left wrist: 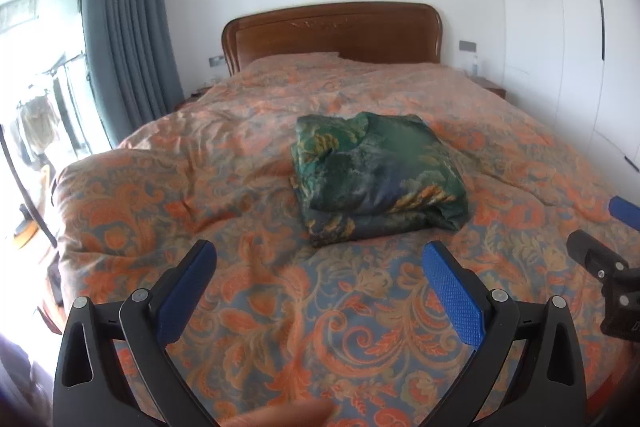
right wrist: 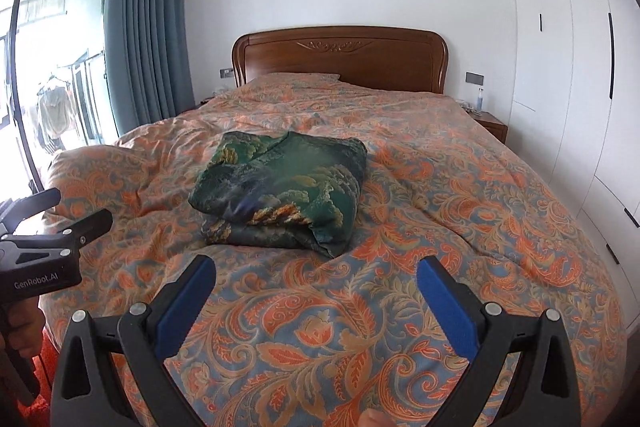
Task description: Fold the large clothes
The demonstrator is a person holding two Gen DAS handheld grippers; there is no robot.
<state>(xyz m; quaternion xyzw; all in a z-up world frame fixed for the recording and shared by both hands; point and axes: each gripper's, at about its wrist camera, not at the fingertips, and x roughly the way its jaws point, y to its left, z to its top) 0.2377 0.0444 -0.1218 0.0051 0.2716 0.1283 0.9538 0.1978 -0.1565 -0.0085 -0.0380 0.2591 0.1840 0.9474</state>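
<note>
Both tongs hang released over the foot of the bed, side by side: the left tongs (left wrist: 320,259) and the right tongs (right wrist: 316,273) each gape wide with nothing between their blue pads. Just ahead of them, apart from both, the folded green garment (left wrist: 376,179) lies on the orange patterned quilt (right wrist: 460,207). Farther off stands the wooden headboard (right wrist: 340,59).
</note>
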